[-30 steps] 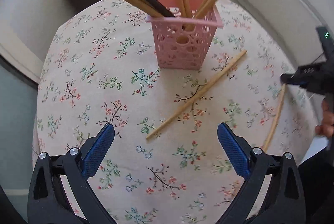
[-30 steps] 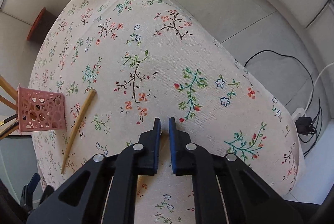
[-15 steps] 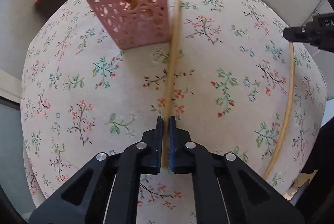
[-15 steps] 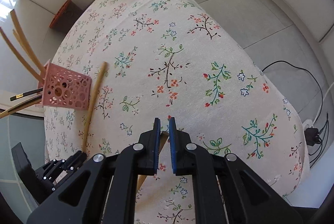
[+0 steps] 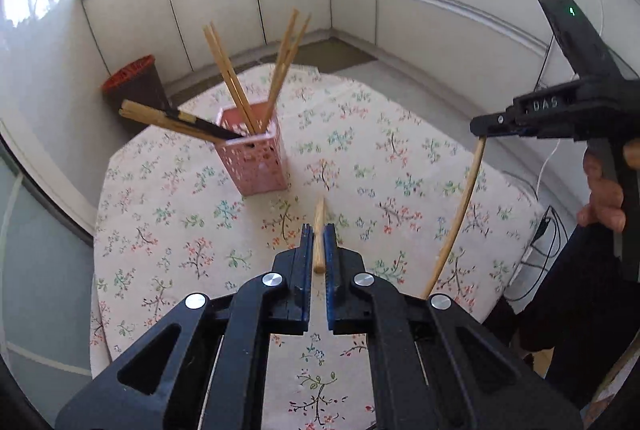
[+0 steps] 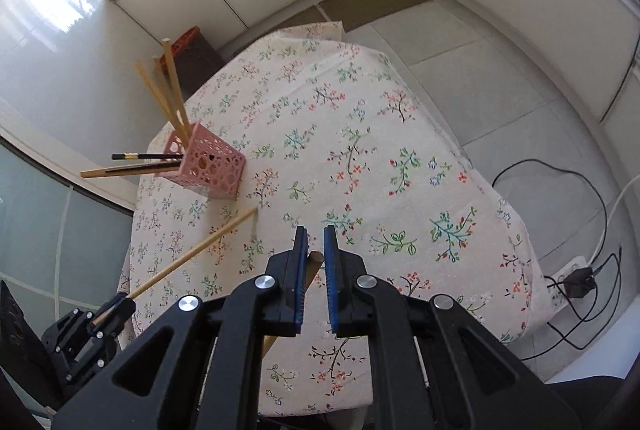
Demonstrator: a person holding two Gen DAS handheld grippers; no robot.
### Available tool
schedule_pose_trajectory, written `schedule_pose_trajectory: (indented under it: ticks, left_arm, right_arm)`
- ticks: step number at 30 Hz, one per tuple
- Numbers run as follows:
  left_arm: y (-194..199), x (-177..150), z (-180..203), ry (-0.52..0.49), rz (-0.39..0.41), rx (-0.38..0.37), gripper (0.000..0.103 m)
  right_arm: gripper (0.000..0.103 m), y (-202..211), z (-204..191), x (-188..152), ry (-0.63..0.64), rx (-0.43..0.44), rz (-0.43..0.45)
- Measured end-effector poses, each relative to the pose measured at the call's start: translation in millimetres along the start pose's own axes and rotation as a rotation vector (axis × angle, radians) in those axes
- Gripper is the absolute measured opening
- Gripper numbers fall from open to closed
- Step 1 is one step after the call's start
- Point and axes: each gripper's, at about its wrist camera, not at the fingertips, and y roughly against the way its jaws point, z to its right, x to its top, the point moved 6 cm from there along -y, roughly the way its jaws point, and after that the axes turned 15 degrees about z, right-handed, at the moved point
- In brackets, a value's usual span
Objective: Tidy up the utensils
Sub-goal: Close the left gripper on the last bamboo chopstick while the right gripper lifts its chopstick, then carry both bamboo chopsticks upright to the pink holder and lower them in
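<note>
Pale bamboo is clamped in both claws: the left gripper (image 5: 319, 244) is closed on one chopstick (image 5: 319, 234), held clear above the floral tablecloth (image 5: 400, 165) with its tip pointing toward the pink basket (image 5: 254, 155). The right gripper (image 6: 316, 250) pinches the second chopstick (image 5: 460, 205) by its top end, so the stick hangs down toward the cloth. Raised letters reading "DAS" show on the side of the right gripper. The basket stands on the cloth, holding several more bamboo chopsticks (image 5: 228, 69) and a black pair (image 6: 144, 157). A dark bin (image 5: 134, 85) sits on the floor beyond the table.
</note>
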Motion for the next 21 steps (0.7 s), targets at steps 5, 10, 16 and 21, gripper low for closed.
schedule_pose_trajectory:
  ticks: [5,10,16,21]
  left_arm:
    - [11.8,46.6,-11.7,0.060,0.093,0.015,0.005]
    - [14.9,59.5,-22.9,0.124,0.117,0.032,0.005]
    - [33.0,63.3,-28.9,0.170,0.168,0.032,0.005]
    - [48.4,69.9,-22.5,0.152,0.223,0.014,0.005]
  right_arm:
    - [0.009,38.7,-46.7,33.7,0.096,0.085,0.124]
    - [0.009,62.8,-75.2,54.2,0.159,0.129,0.182]
    - [0.012,0.7,1.6,29.7,-0.002,-0.096,-0.032]
    - [0.013,-62.9,80.3,-23.4,-0.193,-0.307,-0.274]
